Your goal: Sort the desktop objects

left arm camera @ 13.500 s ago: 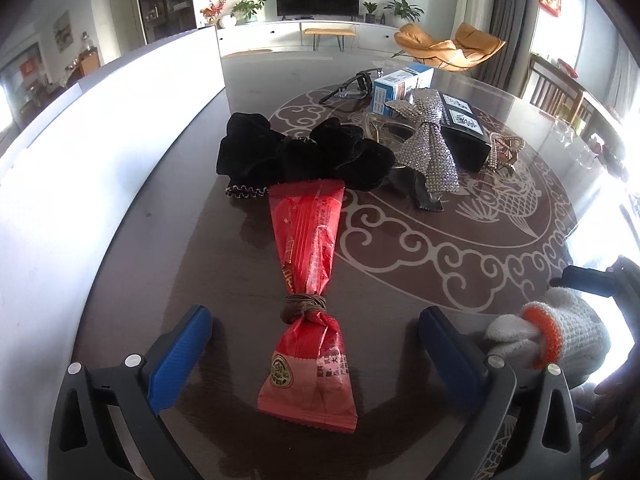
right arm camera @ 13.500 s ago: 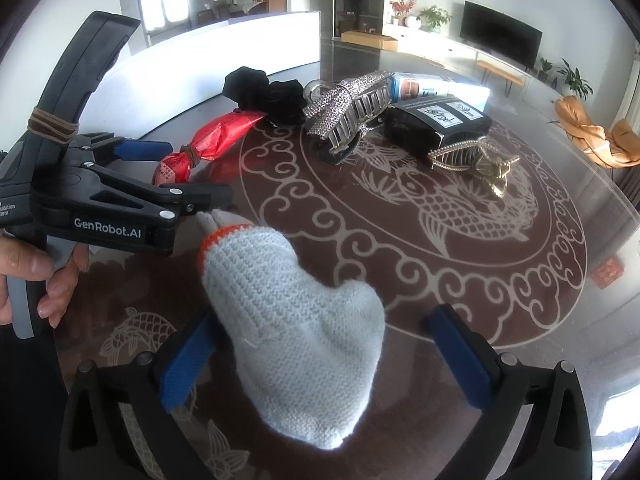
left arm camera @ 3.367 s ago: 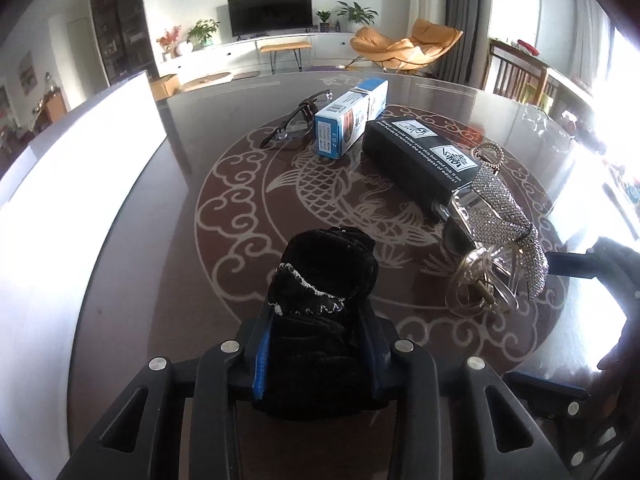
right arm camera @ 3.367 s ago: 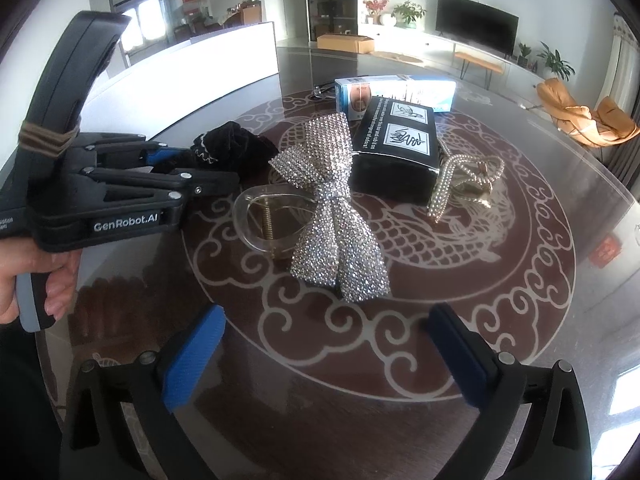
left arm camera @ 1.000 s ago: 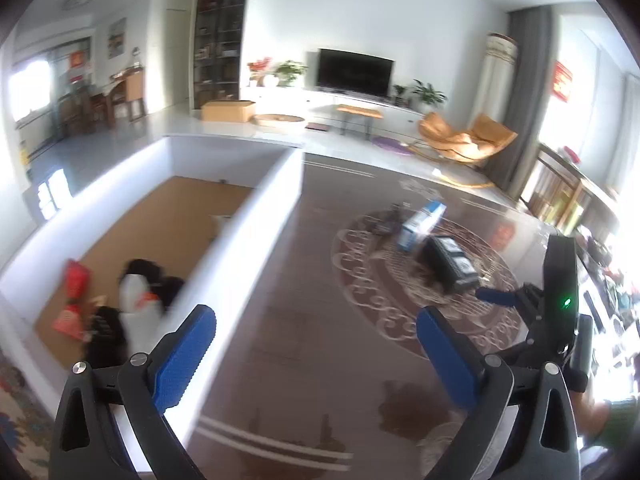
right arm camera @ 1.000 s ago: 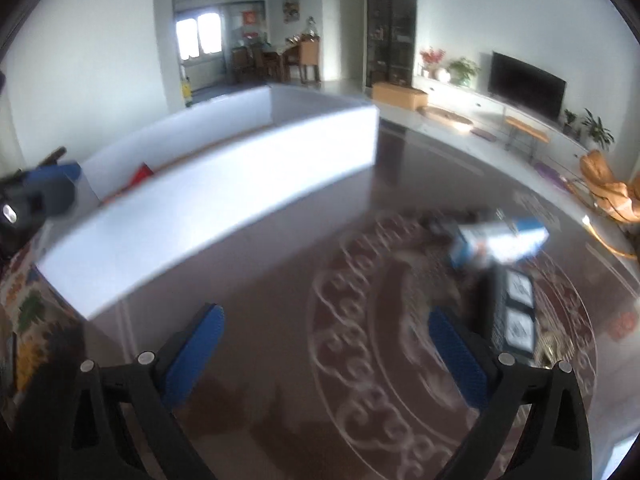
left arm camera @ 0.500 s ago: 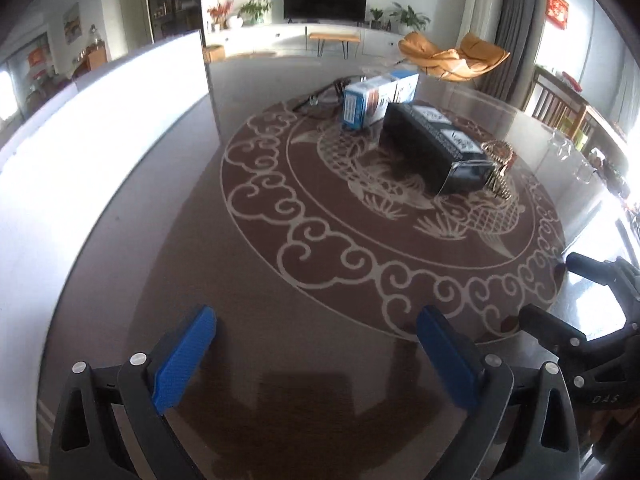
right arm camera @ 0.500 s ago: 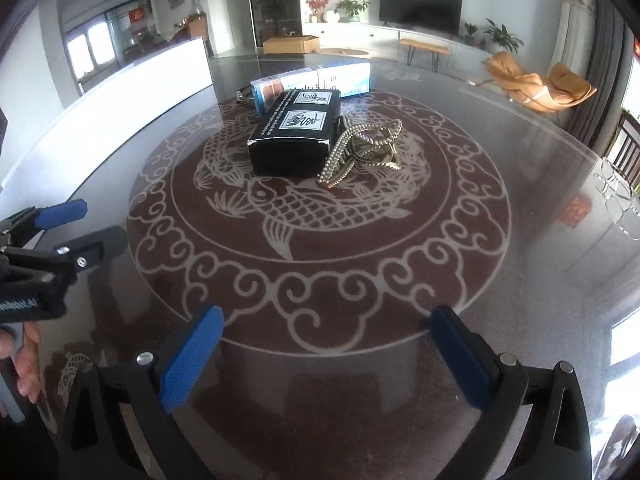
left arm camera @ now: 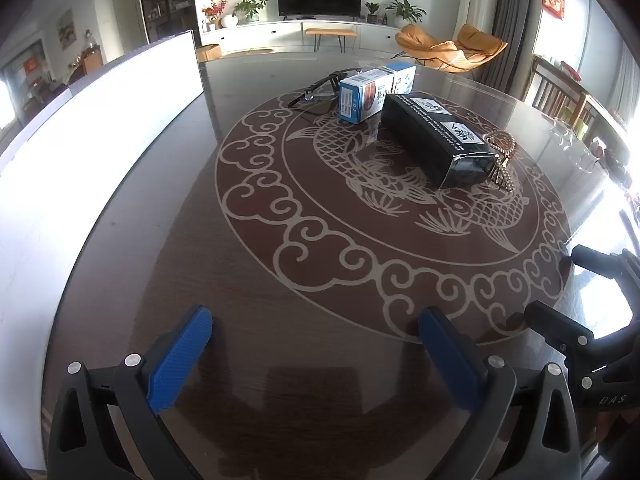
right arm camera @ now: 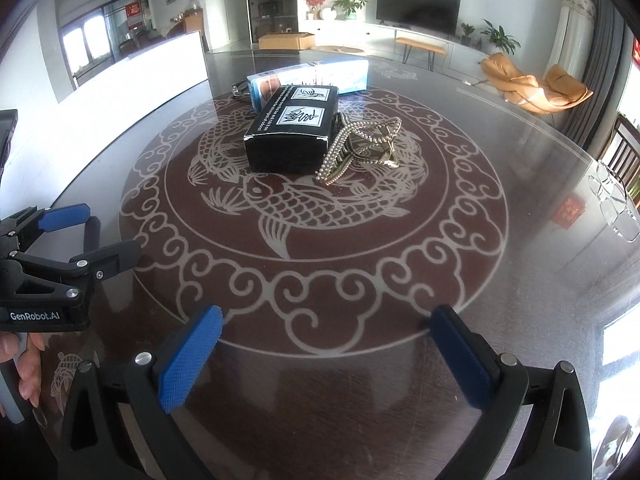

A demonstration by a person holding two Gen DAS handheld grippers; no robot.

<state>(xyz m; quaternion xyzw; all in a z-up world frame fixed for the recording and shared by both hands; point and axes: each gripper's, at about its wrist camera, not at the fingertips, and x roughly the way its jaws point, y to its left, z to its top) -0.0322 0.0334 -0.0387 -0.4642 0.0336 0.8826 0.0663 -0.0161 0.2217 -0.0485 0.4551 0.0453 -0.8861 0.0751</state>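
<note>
On the dark patterned table (left arm camera: 280,280) lie a long black box (left arm camera: 434,140) (right arm camera: 294,132), a blue and white carton (left arm camera: 374,90) (right arm camera: 312,74), a pearl hair clip (left arm camera: 502,152) (right arm camera: 364,144) beside the black box, and black glasses (left arm camera: 320,86) behind the carton. My left gripper (left arm camera: 316,338) hangs open and empty over the table's near edge. My right gripper (right arm camera: 326,340) is open and empty too, well short of the hair clip. Each gripper shows at the side of the other's view.
A tall white bin wall (left arm camera: 80,128) (right arm camera: 132,80) runs along the table's left side. A hand (right arm camera: 24,368) holds the left gripper's handle. Chairs (left arm camera: 560,96) stand past the table on the right. The near half of the table holds nothing.
Both grippers have come back from the white bin to the table over the last second and stay open. In the last half second both views barely shift.
</note>
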